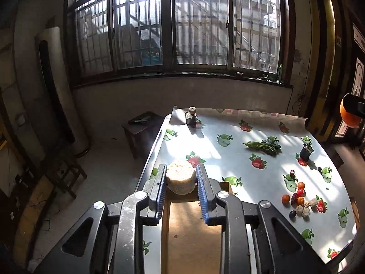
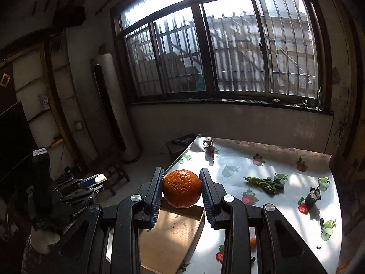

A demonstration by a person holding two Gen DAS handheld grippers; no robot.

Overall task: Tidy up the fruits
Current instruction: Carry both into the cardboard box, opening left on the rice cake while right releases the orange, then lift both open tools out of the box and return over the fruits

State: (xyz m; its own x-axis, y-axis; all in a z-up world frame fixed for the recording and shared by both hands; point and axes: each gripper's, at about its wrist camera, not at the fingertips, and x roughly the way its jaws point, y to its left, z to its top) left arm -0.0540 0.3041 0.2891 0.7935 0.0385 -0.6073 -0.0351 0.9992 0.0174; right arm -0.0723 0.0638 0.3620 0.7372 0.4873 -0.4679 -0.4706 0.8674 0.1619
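Left wrist view: fruit-print table (image 1: 228,146) beneath barred window (image 1: 173,22); left gripper (image 1: 180,180) clamped on pale, rough round fruit (image 1: 181,179) over cardboard box (image 1: 194,235), its kind hard to make out; small fruits (image 1: 301,201) heaped right of box, green vegetables (image 1: 262,147) beyond. Right wrist view: same table (image 2: 239,166) under window (image 2: 216,45); right gripper (image 2: 182,188) clenched on dimpled orange (image 2: 182,188) above box (image 2: 168,235), box base cut off behind black arms.

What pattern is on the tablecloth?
Printed strawberries and green apples on a pale tablecloth, clearest in the left wrist view.
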